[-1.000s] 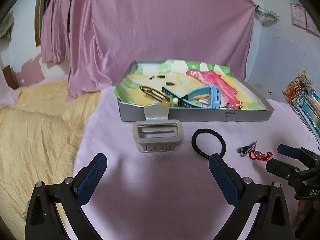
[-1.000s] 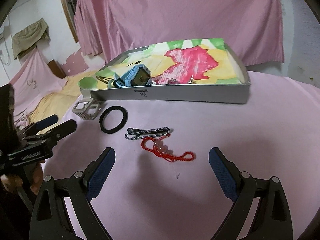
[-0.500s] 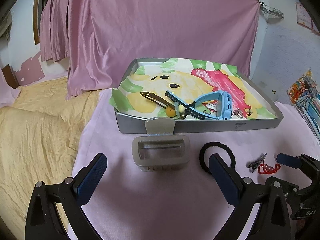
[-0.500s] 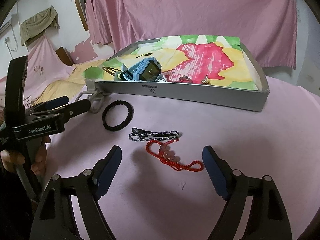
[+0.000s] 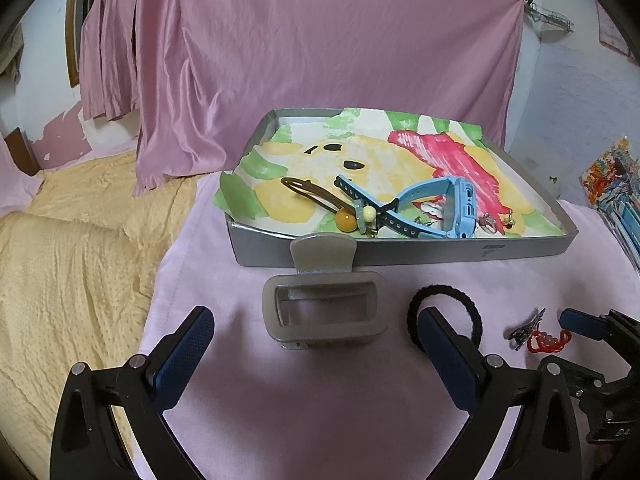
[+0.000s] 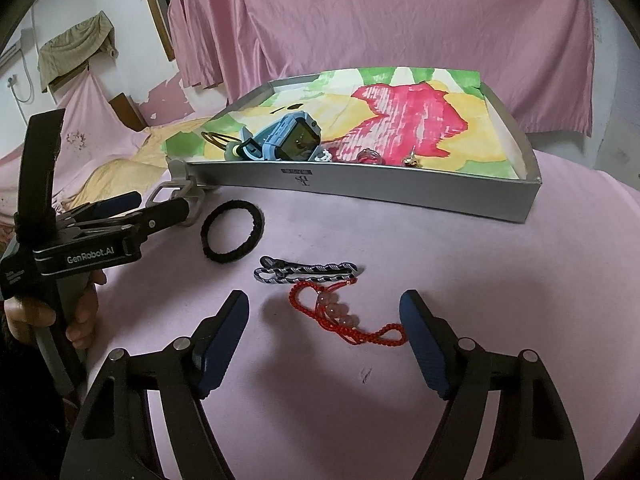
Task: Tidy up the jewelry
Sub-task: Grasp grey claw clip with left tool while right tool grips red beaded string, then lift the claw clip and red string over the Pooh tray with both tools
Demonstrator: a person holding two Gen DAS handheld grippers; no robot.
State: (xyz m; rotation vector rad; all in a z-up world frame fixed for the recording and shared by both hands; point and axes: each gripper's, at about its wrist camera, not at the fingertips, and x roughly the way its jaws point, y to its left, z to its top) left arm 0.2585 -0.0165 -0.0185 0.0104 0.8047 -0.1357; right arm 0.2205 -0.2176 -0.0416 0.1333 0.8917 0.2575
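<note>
While unsorted, three bracelets (image 6: 344, 320) (outside tray (image 6: 400, 192))

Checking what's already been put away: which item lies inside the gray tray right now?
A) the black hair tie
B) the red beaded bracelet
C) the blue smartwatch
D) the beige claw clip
C: the blue smartwatch sits inside the gray tray; the other three lie outside it on the pink cloth.

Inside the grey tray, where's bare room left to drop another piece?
The far half of the shallow grey tray, over the red and yellow paper liner, lies bare. The near-left corner is crowded: blue smartwatch, brown hair clip, small charms.
</note>
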